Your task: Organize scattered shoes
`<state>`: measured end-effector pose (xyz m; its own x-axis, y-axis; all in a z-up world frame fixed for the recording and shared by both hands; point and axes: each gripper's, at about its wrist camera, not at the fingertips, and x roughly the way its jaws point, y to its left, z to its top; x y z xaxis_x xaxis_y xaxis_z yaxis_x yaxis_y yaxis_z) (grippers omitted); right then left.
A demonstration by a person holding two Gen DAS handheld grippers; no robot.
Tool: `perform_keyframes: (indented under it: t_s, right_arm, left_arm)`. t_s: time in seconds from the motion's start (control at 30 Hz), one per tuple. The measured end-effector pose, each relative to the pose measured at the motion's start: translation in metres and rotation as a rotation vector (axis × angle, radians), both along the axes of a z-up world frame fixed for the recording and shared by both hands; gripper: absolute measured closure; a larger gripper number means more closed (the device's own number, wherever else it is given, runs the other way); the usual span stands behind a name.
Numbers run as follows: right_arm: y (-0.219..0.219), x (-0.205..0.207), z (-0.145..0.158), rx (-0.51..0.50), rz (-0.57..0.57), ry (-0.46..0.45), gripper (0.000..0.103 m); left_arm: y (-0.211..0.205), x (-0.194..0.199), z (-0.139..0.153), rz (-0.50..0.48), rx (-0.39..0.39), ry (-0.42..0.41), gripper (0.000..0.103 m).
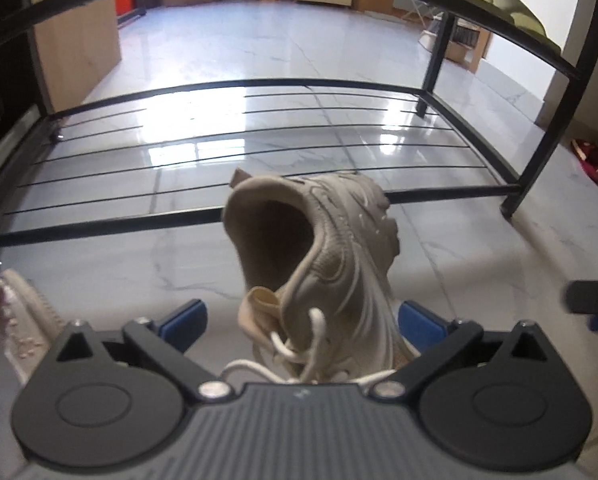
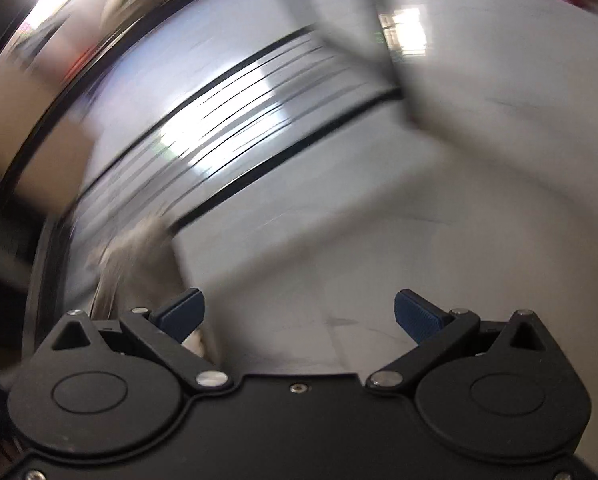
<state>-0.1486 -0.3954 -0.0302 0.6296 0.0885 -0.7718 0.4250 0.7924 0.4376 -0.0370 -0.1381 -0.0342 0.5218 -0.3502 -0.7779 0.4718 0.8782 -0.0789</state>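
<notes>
Nearby, bare shoe rack [image 1: 259, 184] shelf.

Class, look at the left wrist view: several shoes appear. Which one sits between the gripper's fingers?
The beige laced sneaker in the middle, heel opening facing the camera. The pale shoe lies at the left edge, and the red shoe far right beyond the rack.

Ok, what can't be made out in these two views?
- Left wrist view: the beige sneaker's toe and laces drop behind the left gripper body, so any contact with the blue pads is hidden.
- Left wrist view: a second pale shoe is cut off by the left edge.
- Right wrist view: motion blur smears the shoe rack and a pale shape beside the open right gripper.
</notes>
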Motion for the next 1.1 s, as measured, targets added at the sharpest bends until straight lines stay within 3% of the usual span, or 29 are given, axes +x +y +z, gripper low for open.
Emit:
perform_keyframes:
  t_s: [0.17,0.47,0.7,0.9,1.03,1.1]
  right_arm:
    - [0.009,0.037,0.004,0.081,0.075,-0.008,0.0]
    - [0.02,0.049,0.022,0.104,0.048,0.01,0.0]
    - [0.055,0.058,0.031,0.062,0.096,0.052,0.0]
    - [0.108,0.082,0.038,-0.024,0.127,0.084,0.0]
    - [0.143,0.093,0.042,-0.111,0.148,0.107,0.0]
    - [0.157,0.097,0.043,-0.144,0.15,0.111,0.0]
  left_arm:
    - [0.02,0.004,0.0,0.043,-0.015,0.011,0.001]
    - [0.065,0.003,0.023,0.07,-0.053,-0.023,0.001]
    - [0.112,-0.016,0.051,0.118,-0.052,-0.09,0.001]
    - [0.137,-0.027,0.073,0.174,-0.019,-0.065,0.001]
    - [0.152,-0.026,0.075,0.179,0.02,-0.082,0.001]
    - [0.16,-0.024,0.071,0.184,0.003,-0.082,0.001]
